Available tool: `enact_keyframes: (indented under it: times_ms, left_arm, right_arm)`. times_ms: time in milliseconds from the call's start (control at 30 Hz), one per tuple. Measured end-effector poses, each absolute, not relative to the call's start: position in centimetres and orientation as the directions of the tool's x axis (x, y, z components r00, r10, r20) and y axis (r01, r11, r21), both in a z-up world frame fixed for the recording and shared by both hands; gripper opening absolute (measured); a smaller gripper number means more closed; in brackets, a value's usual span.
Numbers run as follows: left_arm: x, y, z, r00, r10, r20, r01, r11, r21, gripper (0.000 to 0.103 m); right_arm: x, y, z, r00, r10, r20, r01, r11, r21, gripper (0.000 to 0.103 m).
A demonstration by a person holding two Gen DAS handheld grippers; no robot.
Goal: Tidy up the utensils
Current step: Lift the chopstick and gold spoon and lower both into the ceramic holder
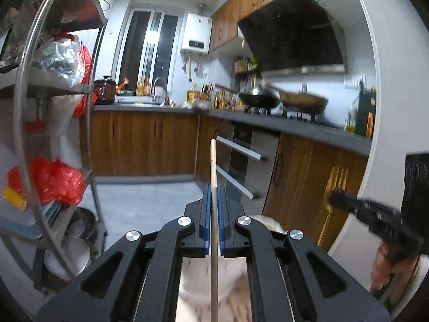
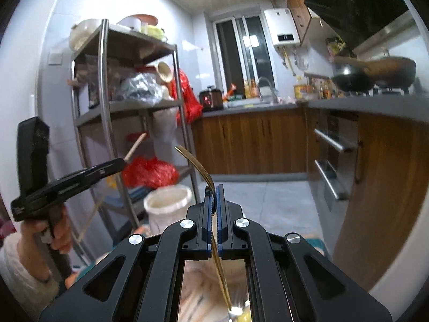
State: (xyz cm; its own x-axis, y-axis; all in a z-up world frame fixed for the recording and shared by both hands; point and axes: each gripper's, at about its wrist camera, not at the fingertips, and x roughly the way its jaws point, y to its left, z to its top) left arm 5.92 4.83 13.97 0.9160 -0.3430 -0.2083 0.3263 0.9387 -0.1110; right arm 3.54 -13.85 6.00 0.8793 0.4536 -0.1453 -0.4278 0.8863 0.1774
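My left gripper (image 1: pixel 213 187) is shut on a pale wooden chopstick (image 1: pixel 213 166) that sticks up past the fingertips and runs down between the arms. My right gripper (image 2: pixel 214 187) is shut on a gold fork (image 2: pixel 197 165) whose curved head rises above the jaws; its handle runs down below. In the left wrist view the right gripper (image 1: pixel 335 200) shows at the right with the fork's tines (image 1: pixel 338 179) above it. In the right wrist view the left gripper (image 2: pixel 122 162) shows at the left, held in a hand, with the chopstick (image 2: pixel 136 143) poking out. Both are held up in the air.
A metal shelf rack (image 2: pixel 104 107) with bags and bowls stands on the left. A white cylindrical container (image 2: pixel 169 201) sits below the right gripper. A grey counter (image 1: pixel 268 123) with woks, bottles and a sink runs along the wooden cabinets (image 1: pixel 139 145). Oven handles (image 1: pixel 238 147) jut out.
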Motion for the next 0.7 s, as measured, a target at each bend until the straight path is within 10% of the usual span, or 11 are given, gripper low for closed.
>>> enact_keyframes:
  times_ms: [700]
  left_arm:
    - [16.4,2.5,12.7,0.948,-0.292,-0.128,0.265,0.944,-0.197,0.004]
  right_arm:
    - [9.1,-14.1,9.5,0.879,0.476,-0.002,-0.453,0.838,0.306,0.003]
